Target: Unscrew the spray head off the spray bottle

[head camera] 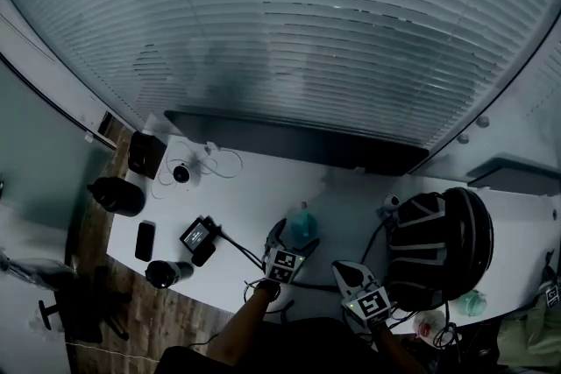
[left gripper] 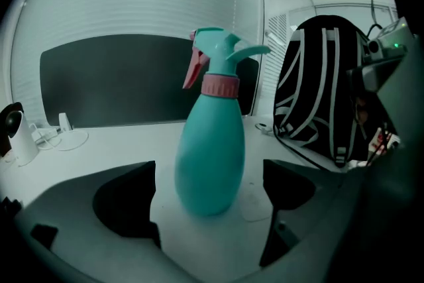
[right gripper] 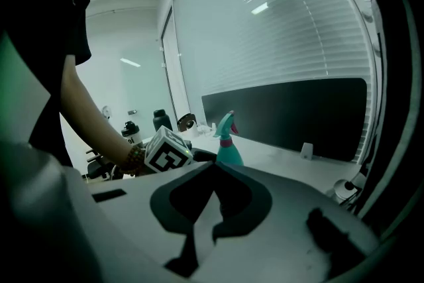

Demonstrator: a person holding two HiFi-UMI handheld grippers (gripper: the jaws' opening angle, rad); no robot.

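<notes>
A teal spray bottle (left gripper: 209, 156) with a pink collar (left gripper: 220, 85) and a pink trigger stands upright on the white table (left gripper: 99, 152). My left gripper (left gripper: 211, 199) is open wide, one jaw on each side of the bottle's lower body, and a gap shows on both sides. In the head view the bottle (head camera: 302, 228) sits just ahead of the left gripper (head camera: 292, 239). My right gripper (right gripper: 213, 166) is shut with nothing in it, near the table's front edge (head camera: 348, 274) and to the right of the bottle (right gripper: 228, 142).
A black backpack with white stripes (head camera: 438, 245) stands right of the bottle. A long dark panel (head camera: 289, 140) runs along the back. To the left lie a phone (head camera: 145, 241), a small black device (head camera: 200, 234), a white camera (head camera: 181, 173), dark flasks (head camera: 118, 195) and cables.
</notes>
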